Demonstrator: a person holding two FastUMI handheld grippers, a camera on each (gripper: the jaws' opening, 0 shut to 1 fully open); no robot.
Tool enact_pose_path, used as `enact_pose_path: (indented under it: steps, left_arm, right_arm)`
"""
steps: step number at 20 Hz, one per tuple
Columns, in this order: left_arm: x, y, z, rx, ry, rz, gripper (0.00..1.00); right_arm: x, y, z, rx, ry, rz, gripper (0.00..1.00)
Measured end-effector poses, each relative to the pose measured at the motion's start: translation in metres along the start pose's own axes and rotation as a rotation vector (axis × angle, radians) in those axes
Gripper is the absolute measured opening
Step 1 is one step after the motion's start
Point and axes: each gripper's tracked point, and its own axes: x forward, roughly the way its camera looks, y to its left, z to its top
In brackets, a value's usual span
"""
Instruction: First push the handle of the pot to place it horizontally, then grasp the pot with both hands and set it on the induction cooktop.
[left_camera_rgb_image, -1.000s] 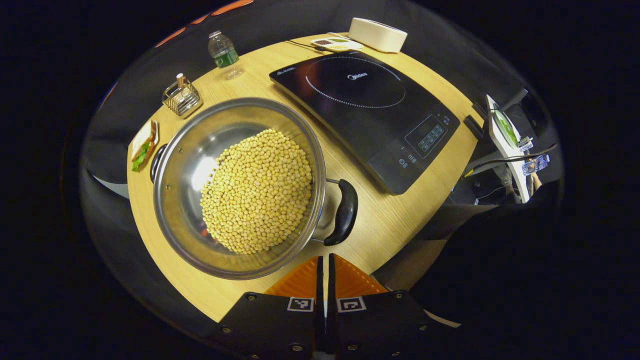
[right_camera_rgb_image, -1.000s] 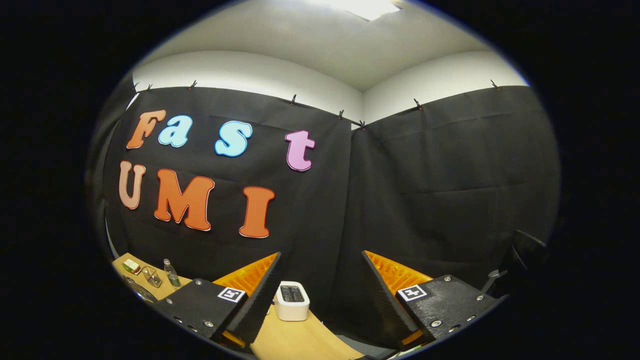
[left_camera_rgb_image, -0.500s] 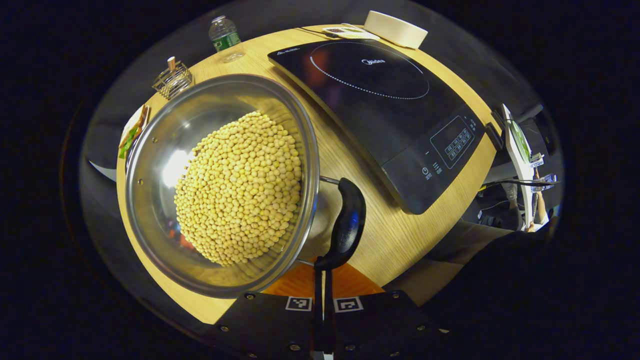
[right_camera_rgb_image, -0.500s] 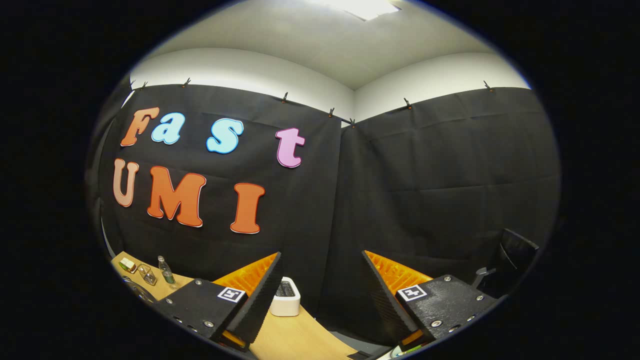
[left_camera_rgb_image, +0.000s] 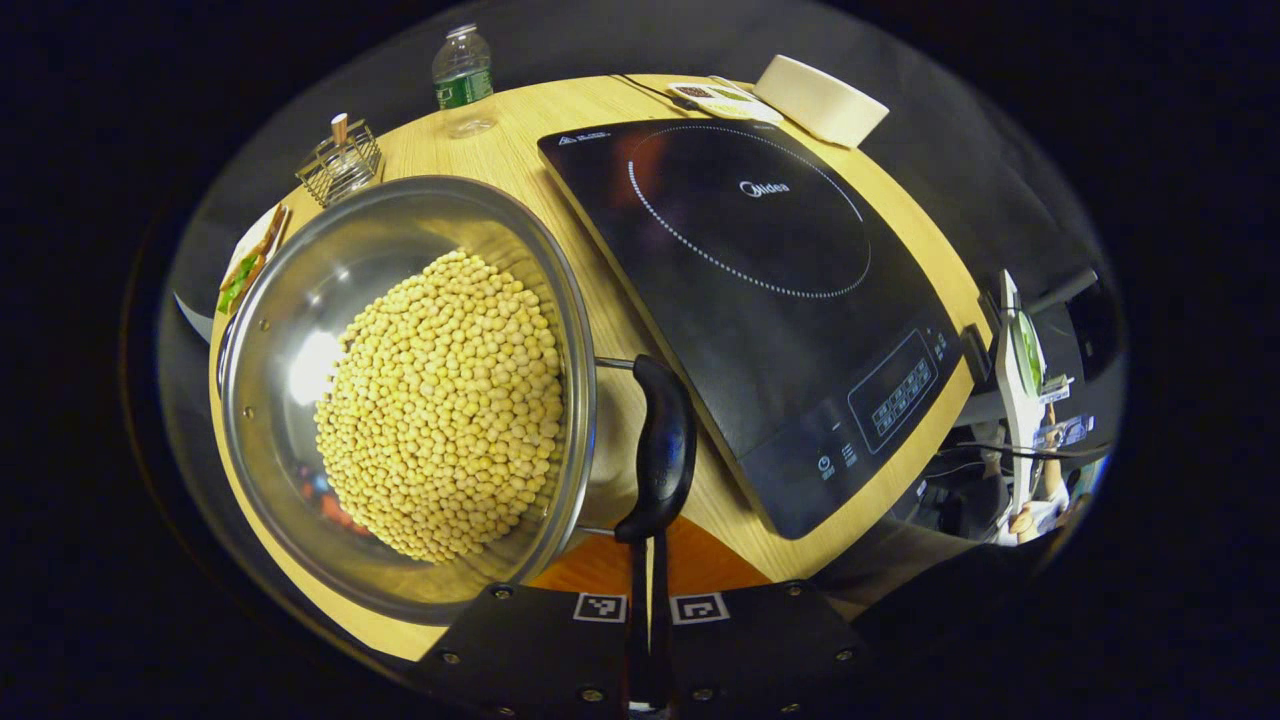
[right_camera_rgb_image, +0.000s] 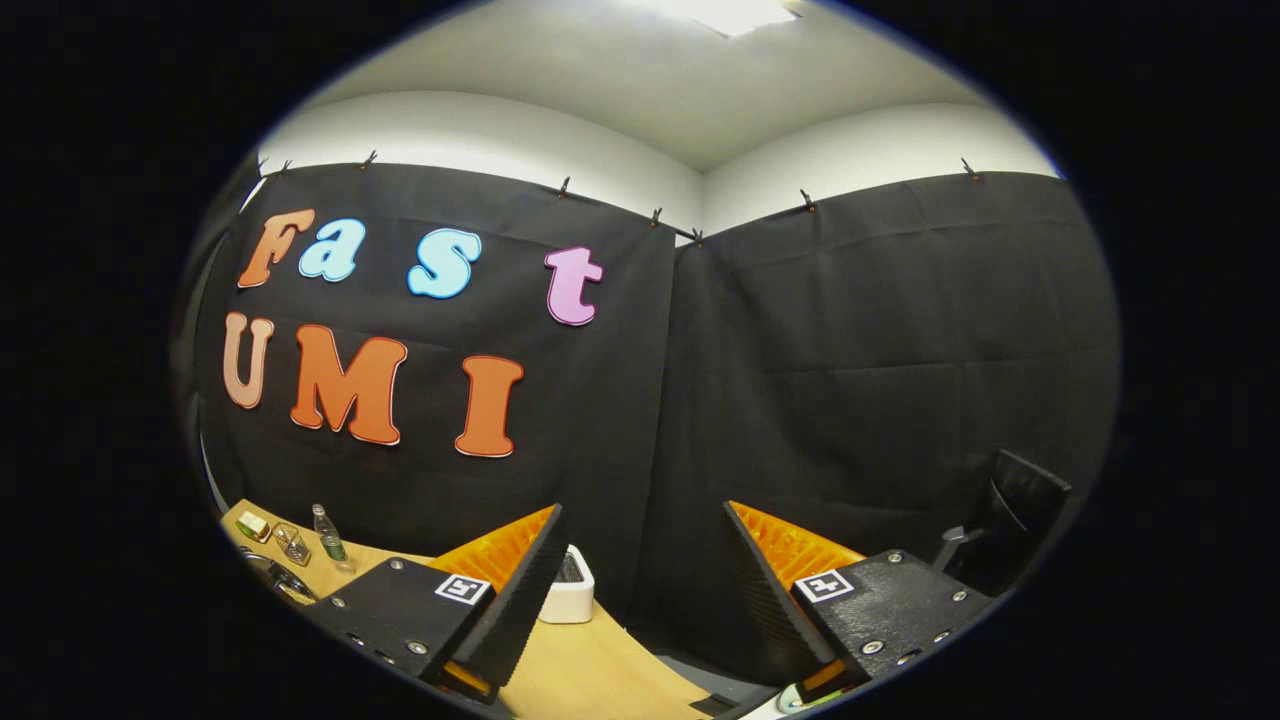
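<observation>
A steel pot (left_camera_rgb_image: 300, 300) full of yellow soybeans (left_camera_rgb_image: 440, 400) stands on the wooden table (left_camera_rgb_image: 560, 130), left of the black induction cooktop (left_camera_rgb_image: 760, 290). The pot's black side handle (left_camera_rgb_image: 660, 450) points toward the cooktop's left edge. My left gripper (left_camera_rgb_image: 648, 560) is shut with nothing between its fingers, and its tips touch the near end of that handle from below. In the right gripper view, my right gripper (right_camera_rgb_image: 640, 580) is open and empty, raised and facing the booth wall.
A water bottle (left_camera_rgb_image: 462, 75), a wire holder (left_camera_rgb_image: 340, 165) and a sandwich plate (left_camera_rgb_image: 248, 265) lie behind and left of the pot. A white round box (left_camera_rgb_image: 820, 98) and small tray (left_camera_rgb_image: 715, 95) sit beyond the cooktop. A white toaster (right_camera_rgb_image: 570, 595) and a chair (right_camera_rgb_image: 1010, 510) are ahead of the right gripper.
My shut left gripper has moved forward until its tips meet the near end of the pot handle. The pot now looks closer and larger. The right gripper has barely drifted.
</observation>
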Motion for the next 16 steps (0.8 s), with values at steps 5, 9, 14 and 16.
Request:
enact_pose_path:
  steps: [5,9,14,16]
  left_arm:
    - [0.005,-0.003,0.021,0.011,-0.027,0.020,0.02]
    - [0.011,0.000,0.047,-0.034,-0.057,0.017,0.01]
    - [0.017,0.009,0.078,-0.039,-0.098,0.059,0.01]
    - [0.019,0.011,0.088,-0.039,-0.107,0.072,0.01]
  right_arm:
    - [-0.002,-0.002,-0.002,-0.014,0.006,-0.008,0.95]
    - [-0.003,-0.008,-0.003,-0.020,0.012,-0.023,0.95]
    - [-0.006,-0.020,-0.009,-0.029,0.034,-0.052,0.93]
    - [-0.009,-0.024,-0.010,-0.030,0.040,-0.061,0.95]
